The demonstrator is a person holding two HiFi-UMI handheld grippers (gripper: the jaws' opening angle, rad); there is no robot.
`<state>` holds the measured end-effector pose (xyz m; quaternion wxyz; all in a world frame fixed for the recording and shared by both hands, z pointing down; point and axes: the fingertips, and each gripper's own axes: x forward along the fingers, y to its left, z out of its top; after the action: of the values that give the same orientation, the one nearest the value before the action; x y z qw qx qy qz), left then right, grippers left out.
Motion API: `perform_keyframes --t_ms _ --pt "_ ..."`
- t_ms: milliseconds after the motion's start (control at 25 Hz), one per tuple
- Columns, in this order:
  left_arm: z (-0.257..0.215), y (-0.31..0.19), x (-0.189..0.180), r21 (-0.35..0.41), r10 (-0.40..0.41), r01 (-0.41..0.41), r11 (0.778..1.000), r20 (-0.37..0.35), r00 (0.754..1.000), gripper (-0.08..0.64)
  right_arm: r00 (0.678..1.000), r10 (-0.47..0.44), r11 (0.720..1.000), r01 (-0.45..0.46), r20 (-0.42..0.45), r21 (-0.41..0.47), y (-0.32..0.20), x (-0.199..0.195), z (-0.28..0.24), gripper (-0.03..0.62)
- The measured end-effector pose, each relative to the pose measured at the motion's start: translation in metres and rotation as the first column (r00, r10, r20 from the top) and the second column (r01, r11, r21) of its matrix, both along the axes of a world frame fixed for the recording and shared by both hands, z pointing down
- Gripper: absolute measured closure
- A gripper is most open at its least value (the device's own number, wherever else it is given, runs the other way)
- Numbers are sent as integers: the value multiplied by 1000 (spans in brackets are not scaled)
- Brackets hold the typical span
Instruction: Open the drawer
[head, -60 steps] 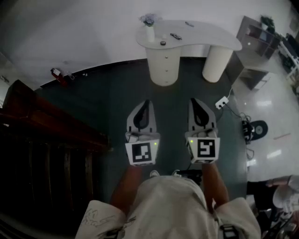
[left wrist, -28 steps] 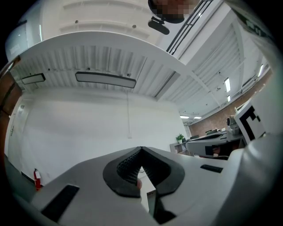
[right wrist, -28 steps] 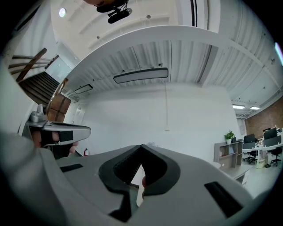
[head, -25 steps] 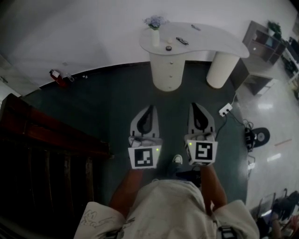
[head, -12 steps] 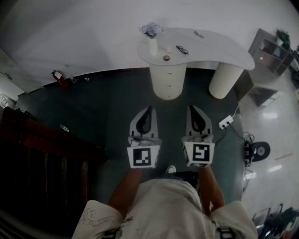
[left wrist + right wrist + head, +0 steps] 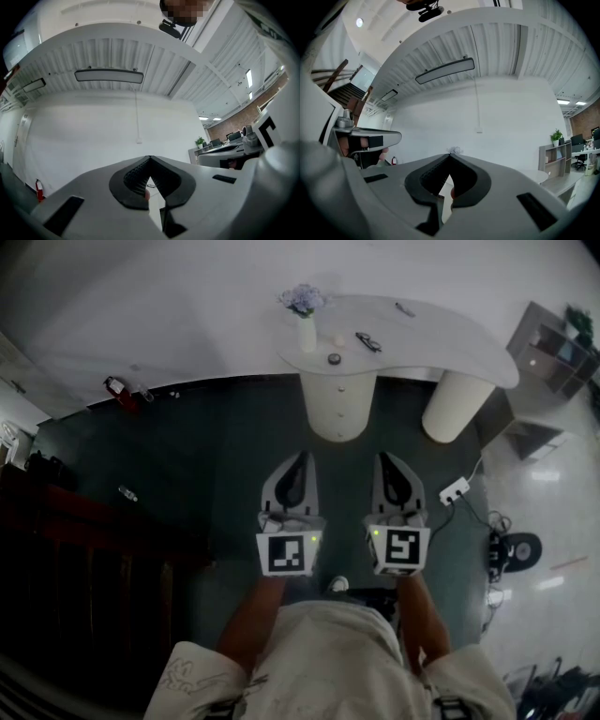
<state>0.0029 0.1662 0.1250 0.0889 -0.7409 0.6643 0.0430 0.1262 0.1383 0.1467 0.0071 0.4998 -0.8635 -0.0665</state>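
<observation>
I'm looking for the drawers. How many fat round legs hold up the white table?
2. One leg stands under the table's left end, below the flower vase, knobs down its front; the other leg stands under its right part. The tabletop may hide more.

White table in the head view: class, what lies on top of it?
On the table stand a white vase of flowers, a small dark round thing and a dark thing, perhaps glasses. The shut drawers hide their contents.

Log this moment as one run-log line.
left tongs: shut, empty | right tongs: shut, empty | drawers: closed, untouched, in desk ahead | opening: not begun
</observation>
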Motion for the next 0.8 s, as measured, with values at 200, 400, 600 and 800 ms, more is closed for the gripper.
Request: perform_keyframes --t_ms 200,400,600,800 --pt "8 -31 -12 -8 1 -1 1000 0 1000 558 1000 3 1000 -4 -16 -10 -28 -11 8 589" --pt "13 -69 -35 -4 8 -8 1000 -9 1000 558 999 5 1000 -5 -38 0 -63 -36 8 589" --pt "13 -111 -67 7 21 -21 1000 -16 1000 558 999 14 1000 -14 -41 2 -103 -70 9 589" --pt "14 -157 -103 -8 35 -35 999 -28 999 558 998 40 999 -40 -47 -3 -148 -102 8 589"
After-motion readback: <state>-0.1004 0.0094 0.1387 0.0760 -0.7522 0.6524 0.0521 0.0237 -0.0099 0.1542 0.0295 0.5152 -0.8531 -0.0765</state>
